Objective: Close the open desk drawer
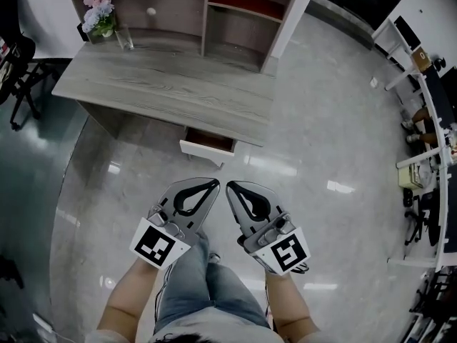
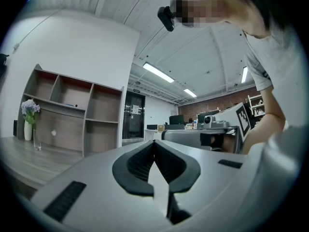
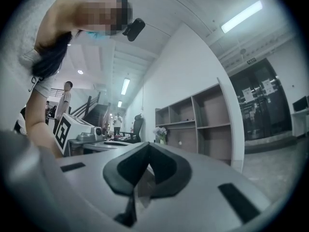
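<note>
- The drawer (image 1: 207, 146) stands open, slid out from under the front edge of the grey wood desk (image 1: 164, 84), near its right corner.
- It has a white front panel and shows a reddish-brown inside.
- The left gripper (image 1: 212, 185) is pressed together at the tips with nothing between them, and hangs over the glossy floor (image 1: 321, 141), clear of the drawer.
- The right gripper (image 1: 232, 186) is just beside it, likewise squeezed together and empty, and it touches nothing.
</note>
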`<control>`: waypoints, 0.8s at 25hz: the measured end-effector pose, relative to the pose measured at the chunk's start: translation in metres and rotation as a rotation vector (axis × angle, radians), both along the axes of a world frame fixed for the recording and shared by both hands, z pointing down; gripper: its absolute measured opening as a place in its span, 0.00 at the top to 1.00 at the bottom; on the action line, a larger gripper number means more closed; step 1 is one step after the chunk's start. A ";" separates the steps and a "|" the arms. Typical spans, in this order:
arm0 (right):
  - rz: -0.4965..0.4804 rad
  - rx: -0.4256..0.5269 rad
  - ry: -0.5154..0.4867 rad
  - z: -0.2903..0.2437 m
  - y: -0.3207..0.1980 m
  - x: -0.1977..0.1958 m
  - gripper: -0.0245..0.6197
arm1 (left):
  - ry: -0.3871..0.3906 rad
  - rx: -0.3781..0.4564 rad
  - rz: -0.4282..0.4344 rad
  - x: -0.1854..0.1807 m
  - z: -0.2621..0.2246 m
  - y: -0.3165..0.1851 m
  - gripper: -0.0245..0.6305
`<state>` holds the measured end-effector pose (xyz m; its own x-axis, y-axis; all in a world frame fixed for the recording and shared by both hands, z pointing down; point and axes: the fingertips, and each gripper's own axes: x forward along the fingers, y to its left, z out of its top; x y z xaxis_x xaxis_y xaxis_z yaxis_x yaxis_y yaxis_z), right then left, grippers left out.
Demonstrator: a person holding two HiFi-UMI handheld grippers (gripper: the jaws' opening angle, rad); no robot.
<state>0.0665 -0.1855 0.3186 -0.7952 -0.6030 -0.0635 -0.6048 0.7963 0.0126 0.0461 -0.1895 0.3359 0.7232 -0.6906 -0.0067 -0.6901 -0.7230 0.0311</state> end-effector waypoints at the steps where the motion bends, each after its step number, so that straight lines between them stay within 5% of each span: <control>1: 0.001 -0.007 0.004 0.005 -0.004 -0.001 0.95 | -0.002 -0.004 0.000 -0.002 0.006 -0.005 0.95; 20: 0.040 0.007 0.001 0.094 -0.029 -0.011 0.95 | 0.010 -0.006 -0.007 -0.022 0.102 -0.035 0.95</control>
<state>0.0558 -0.2145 0.4124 -0.7709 -0.6335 -0.0668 -0.6357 0.7717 0.0187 0.0238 -0.2247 0.4382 0.7182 -0.6957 -0.0093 -0.6949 -0.7179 0.0424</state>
